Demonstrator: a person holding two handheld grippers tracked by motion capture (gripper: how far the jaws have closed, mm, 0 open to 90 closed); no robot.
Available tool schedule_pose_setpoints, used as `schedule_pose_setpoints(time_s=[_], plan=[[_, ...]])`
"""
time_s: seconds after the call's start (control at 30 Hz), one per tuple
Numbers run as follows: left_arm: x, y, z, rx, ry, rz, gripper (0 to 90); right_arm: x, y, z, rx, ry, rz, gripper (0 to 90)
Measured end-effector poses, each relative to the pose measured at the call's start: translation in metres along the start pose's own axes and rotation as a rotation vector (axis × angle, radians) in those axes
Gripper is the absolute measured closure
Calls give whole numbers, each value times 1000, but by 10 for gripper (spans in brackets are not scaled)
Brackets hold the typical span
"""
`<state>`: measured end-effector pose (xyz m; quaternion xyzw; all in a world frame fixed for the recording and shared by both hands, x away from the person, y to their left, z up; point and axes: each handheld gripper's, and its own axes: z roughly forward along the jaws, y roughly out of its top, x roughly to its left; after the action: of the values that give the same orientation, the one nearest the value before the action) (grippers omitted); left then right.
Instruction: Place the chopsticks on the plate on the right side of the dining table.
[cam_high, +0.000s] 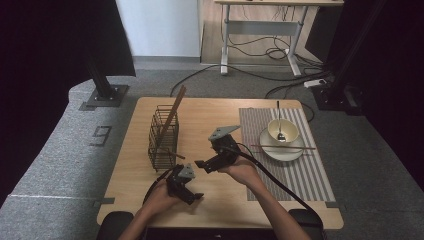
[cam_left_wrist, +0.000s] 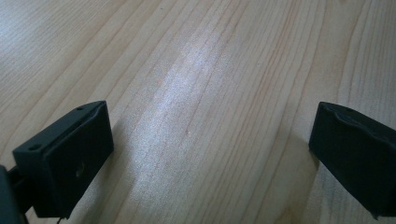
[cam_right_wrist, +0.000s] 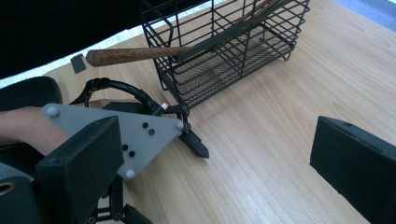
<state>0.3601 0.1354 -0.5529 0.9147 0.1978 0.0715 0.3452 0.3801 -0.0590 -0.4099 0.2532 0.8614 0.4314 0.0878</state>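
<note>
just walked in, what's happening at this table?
A person holds a gripper in each hand over the wooden table. Both the left gripper and the right gripper are open and empty, near a black wire basket that holds one chopstick. Another chopstick lies across a plate that carries a bowl with a spoon.

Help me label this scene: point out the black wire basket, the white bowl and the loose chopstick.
Black wire basket (cam_high: 163, 140), high view, front wall.
White bowl (cam_high: 290, 129), high view, right rim.
Thin brown chopstick (cam_high: 283, 147), high view, mid-length, across the plate.
</note>
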Motion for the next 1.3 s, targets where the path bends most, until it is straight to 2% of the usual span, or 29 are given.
schedule_pose_setpoints(time_s=[0.23,0.8,0.87,0.93,1.17,1.3], plan=[[0,0,0,1,-2,-3,0,9,9,14,-2,22,-29,20],[0,0,0,-5,4,-4,0,21,22,49,-26,76,-37,40],[-1,0,0,-3,1,-6,0,20,23,52,-25,66,-40,57],[0,0,0,3,-2,5,0,18,24,53,-16,34,-45,69],[0,0,0,0,-1,0,0,5,29,51,-55,-8,-27,144],[0,0,0,0,-3,1,0,3,31,53,-57,-15,-37,248]])
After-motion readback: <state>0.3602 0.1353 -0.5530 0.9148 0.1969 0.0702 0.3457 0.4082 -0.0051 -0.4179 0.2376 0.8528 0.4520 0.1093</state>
